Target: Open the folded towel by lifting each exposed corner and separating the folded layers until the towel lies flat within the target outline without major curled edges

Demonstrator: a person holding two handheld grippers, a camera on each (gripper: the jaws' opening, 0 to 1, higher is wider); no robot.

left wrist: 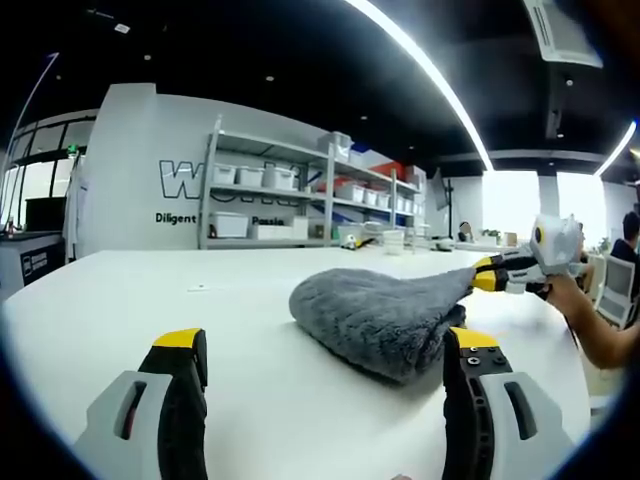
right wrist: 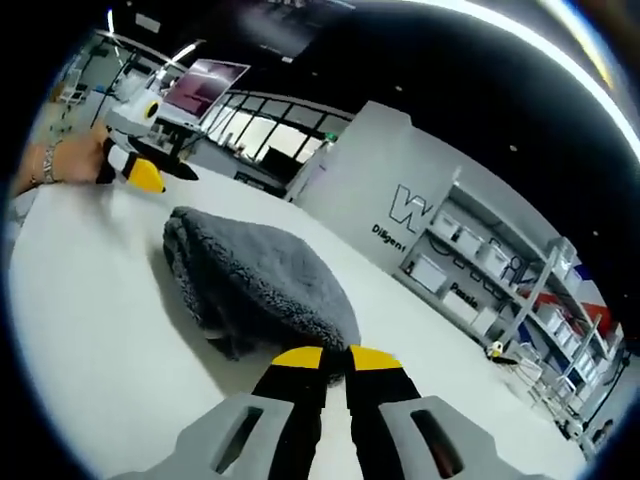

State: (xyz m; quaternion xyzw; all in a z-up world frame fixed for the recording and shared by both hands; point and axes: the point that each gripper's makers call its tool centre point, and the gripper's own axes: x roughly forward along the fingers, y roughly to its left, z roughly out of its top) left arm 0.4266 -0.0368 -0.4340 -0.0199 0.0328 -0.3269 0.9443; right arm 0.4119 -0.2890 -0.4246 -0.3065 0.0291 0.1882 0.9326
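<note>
One grey towel, one white table, two hand-held grippers, left and right.

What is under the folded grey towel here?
The towel lies on the white table. Its folded lower layers show at the edge; anything beneath, including an outline, is covered.

a thick, fluffy grey microfibre towel is seen folded into a plump bundle on a white table top. in the left gripper view it lies just beyond the middle, slightly to the right; its bulk rests on the surface, with stacked layers visible along the near edge. one corner at the far right is drawn out to a point and raised off the surface. in the right gripper view the bundle is domed, its rounded fold far left and its pointed corner nearest.
</note>
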